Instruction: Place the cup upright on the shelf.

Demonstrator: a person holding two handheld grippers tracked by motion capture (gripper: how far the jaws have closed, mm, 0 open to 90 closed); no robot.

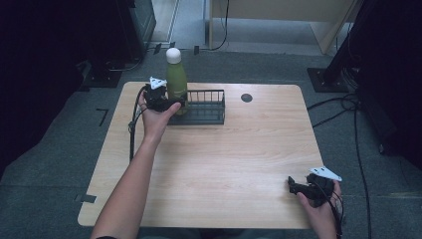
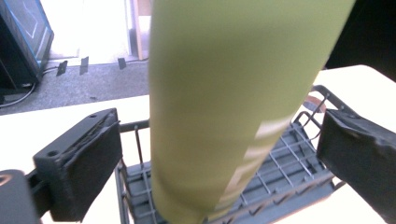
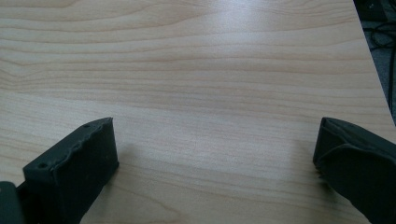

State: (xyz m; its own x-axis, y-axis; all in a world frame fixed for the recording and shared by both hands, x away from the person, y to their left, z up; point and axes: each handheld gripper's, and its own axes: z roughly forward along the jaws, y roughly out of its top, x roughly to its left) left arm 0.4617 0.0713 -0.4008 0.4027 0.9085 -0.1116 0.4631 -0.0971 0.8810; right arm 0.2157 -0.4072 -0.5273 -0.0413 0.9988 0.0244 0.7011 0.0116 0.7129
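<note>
Bottle (image 1: 176, 79) stands upright in the left end of the wire basket (image 1: 205, 107), left tongs (image 1: 169, 104) beside it. Left gripper view: pads wide, clear of the bottle (image 2: 224, 107), apparently letting go. Right gripper view: right tongs (image 3: 215, 163) wide over bare counter (image 3: 196, 70), well away from the basket.

A light wooden table (image 1: 239, 154) with rounded corners fills the middle of the high view, standing on grey carpet. A dark wire rack (image 1: 204, 107) sits on it toward the upper left, near the far edge. A small dark round spot (image 1: 246, 97) marks the top just right of the rack.
</note>
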